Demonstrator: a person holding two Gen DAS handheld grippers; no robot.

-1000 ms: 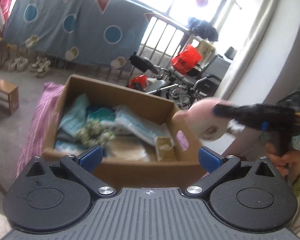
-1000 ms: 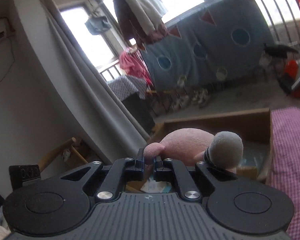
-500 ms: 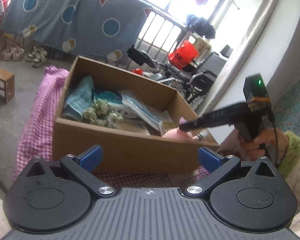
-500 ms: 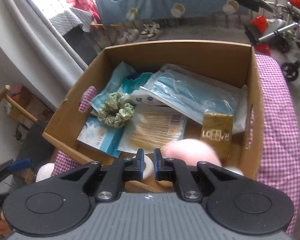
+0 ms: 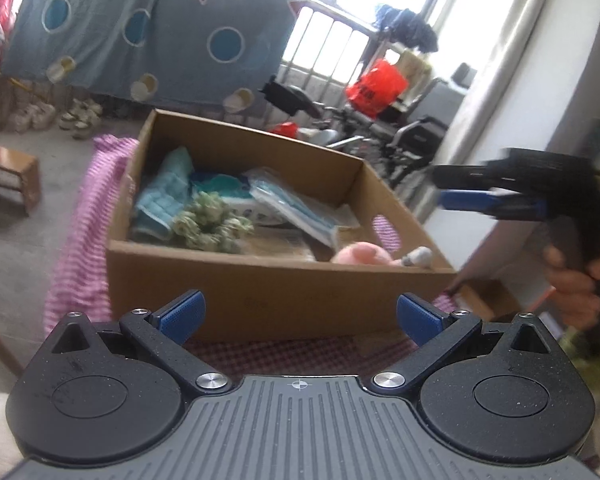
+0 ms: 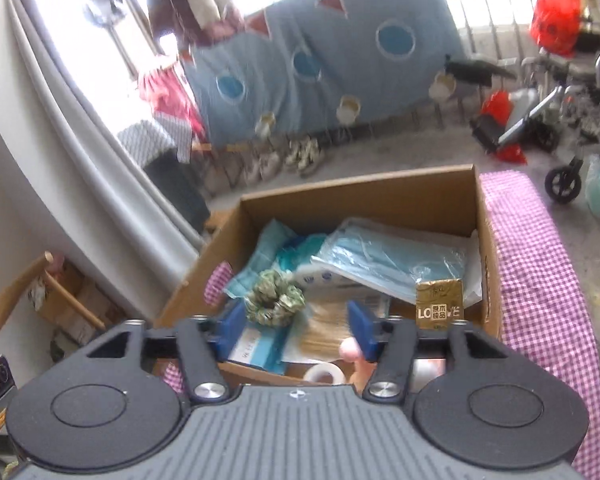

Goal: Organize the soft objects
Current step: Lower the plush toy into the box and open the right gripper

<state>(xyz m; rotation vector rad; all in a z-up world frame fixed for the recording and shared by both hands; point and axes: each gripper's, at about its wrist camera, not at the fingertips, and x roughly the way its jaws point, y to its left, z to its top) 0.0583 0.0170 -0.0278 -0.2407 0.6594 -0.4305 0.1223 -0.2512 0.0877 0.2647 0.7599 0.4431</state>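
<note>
A pink plush toy (image 5: 362,254) lies in the near right corner of the open cardboard box (image 5: 284,292); in the right wrist view only a bit of it (image 6: 349,349) shows behind my fingers. The box (image 6: 364,194) also holds a green scrunchie (image 6: 275,303), blue mask packs (image 6: 384,260) and a gold packet (image 6: 439,304). My right gripper (image 6: 297,330) is open and empty above the box's near edge; it shows at the right of the left wrist view (image 5: 452,188). My left gripper (image 5: 298,314) is open and empty in front of the box.
The box stands on a pink checked cloth (image 6: 540,264). A wooden chair (image 6: 40,304) is at the left. A blue hanging sheet (image 5: 140,28), shoes, a wheelchair (image 6: 560,120) and a small wooden stool (image 5: 8,184) stand behind.
My right gripper carried the pink plush over the box, lowered it in, opened and let it go, then lifted away. The left gripper stayed open before the box.
</note>
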